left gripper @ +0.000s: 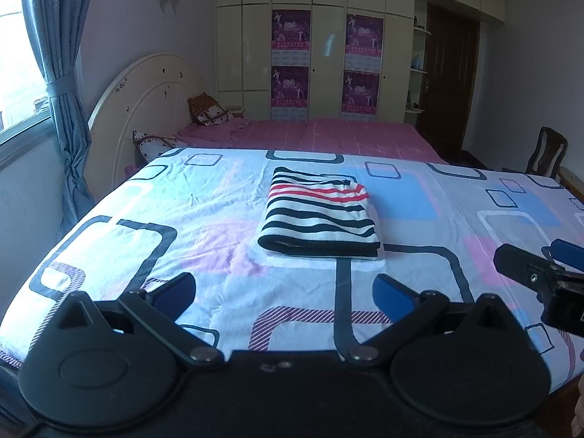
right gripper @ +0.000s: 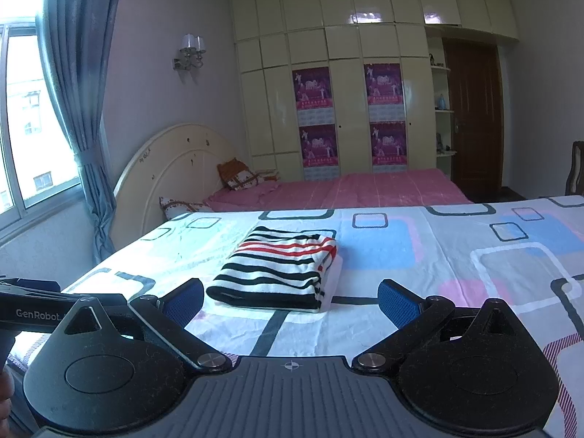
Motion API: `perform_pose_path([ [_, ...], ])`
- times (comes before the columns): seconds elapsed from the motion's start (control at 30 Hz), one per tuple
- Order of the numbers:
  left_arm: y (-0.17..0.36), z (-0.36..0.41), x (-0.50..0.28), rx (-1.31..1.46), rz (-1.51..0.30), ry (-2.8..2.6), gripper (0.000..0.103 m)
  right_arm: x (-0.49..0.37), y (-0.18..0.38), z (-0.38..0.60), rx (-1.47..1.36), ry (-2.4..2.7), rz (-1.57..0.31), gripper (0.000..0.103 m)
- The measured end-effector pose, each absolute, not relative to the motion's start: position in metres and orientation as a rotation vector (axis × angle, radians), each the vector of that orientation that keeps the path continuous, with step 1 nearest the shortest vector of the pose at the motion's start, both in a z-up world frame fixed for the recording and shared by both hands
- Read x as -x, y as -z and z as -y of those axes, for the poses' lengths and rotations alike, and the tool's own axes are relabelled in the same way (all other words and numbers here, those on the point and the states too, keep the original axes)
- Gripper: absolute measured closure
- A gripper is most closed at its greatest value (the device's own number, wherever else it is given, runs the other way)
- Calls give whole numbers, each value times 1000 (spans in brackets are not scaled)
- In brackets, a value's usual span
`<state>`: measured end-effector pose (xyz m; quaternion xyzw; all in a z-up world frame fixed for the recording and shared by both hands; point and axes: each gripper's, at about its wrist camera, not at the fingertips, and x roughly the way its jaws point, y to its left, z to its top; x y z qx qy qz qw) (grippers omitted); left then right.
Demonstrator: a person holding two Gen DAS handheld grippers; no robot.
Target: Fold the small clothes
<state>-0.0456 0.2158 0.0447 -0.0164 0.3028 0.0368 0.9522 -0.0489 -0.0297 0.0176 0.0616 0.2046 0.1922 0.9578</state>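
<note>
While both of my grippers hang over the near edge of the bed (left gripper: 109,219), the striped garment (left gripper: 319,215) lies folded into a thick rectangle on the patterned sheet (left gripper: 419,197), about midway across the bed and a little in from its near edge. It is white with dark bands and a few red ones toward its far end — the fold faces me, the layers stacked flat. My left gripper (left gripper: 284,292) has its jaws spread wide and released, holding nothing, the blue pads (left gripper: 390,294) apart above bare sheet just short of the garment. My right gripper (right gripper: 290,299) is the same: jaws wide and empty, with the garment's (right gripper: 281,270) near fold showing between them but not touched. From the left wrist view I see the right gripper (left gripper: 540,270) off toward the right edge of the bed; from the right wrist view the left gripper's body (right gripper: 40,310) sits just beside mine on the left. Beyond the bed's far edge stands a second bed (right gripper: 365,186) in pink — then a curved headboard (right gripper: 175,160) and cream wardrobes (right gripper: 346,73).
</note>
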Motion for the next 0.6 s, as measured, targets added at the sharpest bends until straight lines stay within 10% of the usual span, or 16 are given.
perform_pose_path([
  [0.6, -31, -220, 14, 71, -616, -66, 3, 18, -1, 33, -126, -369, -464, 3],
])
